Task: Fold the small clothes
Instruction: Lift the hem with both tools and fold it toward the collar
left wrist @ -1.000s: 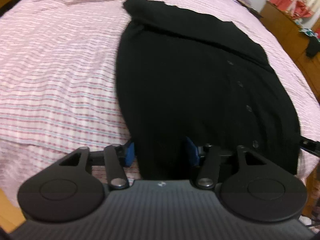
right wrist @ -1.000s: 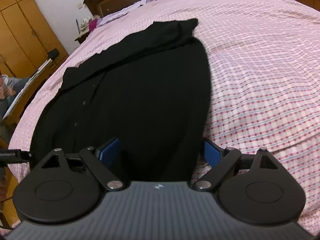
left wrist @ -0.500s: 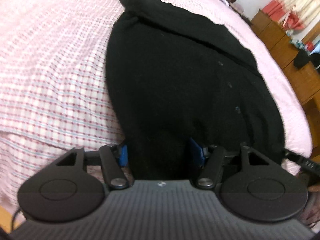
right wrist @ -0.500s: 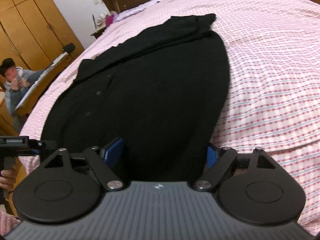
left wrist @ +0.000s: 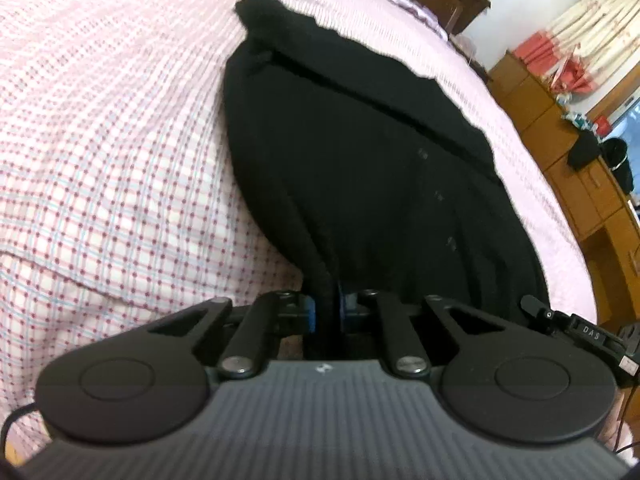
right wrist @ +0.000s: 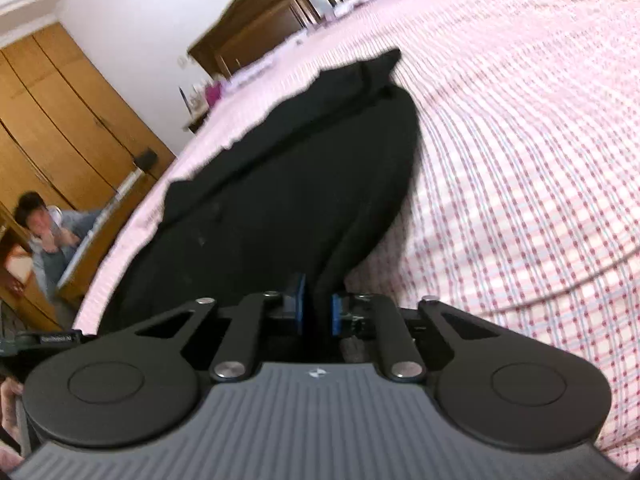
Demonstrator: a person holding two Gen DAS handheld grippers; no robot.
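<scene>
Black buttoned garment (left wrist: 360,152) is seen spread lengthwise over a pink checked bedspread (left wrist: 100,140), running from the lower centre of the left wrist view up to the upper centre, where a folded-over band of cloth ends in a blunt corner. Small buttons are made out in a row on its right half. In the right wrist view the same garment (right wrist: 280,200) is stretched from the lower centre towards the upper right of centre, with the bedspread (right wrist: 520,160) filling the right side of the frame.

The left gripper (left wrist: 325,312) is clenched on the near edge of the garment at lower centre; a ridge of black cloth is pinched between its blue pads (left wrist: 310,314), and the cloth is drawn up into a fold leading to them. The right gripper (right wrist: 318,310) is likewise closed on the near hem, black fabric being held between its blue pads (right wrist: 298,300).

A wooden headboard (right wrist: 260,28) is seen at the top of the right wrist view, wooden wardrobes (right wrist: 52,120) at the left, and a seated person (right wrist: 44,236), blurred, at the left edge. Wooden drawers (left wrist: 580,160) are seen at the right of the left wrist view.
</scene>
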